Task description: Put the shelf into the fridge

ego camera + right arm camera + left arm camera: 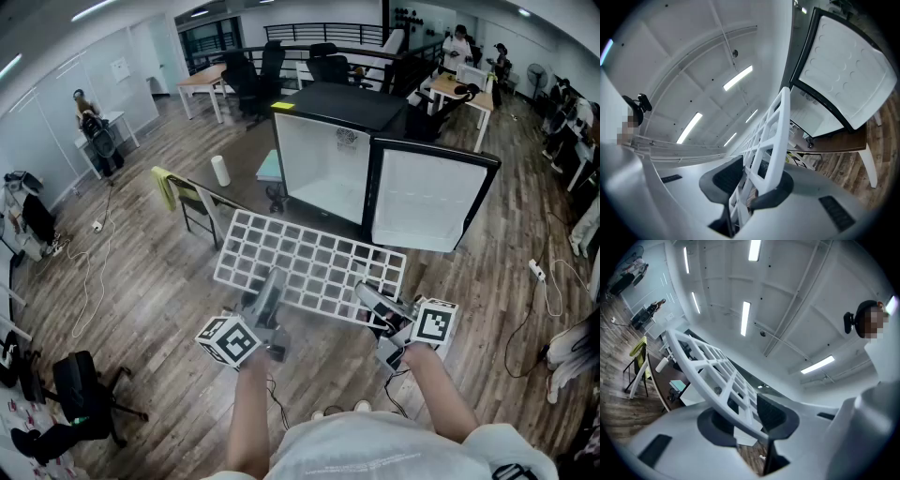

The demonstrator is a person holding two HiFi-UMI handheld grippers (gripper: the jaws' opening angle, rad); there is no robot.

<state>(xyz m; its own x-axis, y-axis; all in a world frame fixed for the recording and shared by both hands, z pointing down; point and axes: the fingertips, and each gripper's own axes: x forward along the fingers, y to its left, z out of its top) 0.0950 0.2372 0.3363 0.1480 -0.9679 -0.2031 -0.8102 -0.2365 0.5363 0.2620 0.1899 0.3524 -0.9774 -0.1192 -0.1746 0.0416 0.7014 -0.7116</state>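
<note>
Shelf held in air before open fridge, left gripper and right gripper fingers both clenched on its near rim; grip looks shallow, so it may tilt and snag the door.

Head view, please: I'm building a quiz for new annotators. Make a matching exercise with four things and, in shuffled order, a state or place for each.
Things:
1. white plastic lattice shelf
2. black-framed white fridge door
3. yellow cloth
4. white cylinder

States or places:
A. swung open
B. standing upright, left of the fridge
C. draped over a black metal chair
D. clamped at its near edge by the left gripper and right gripper

Pairs: 1-D, 2-A, 3-C, 4-B.
</note>
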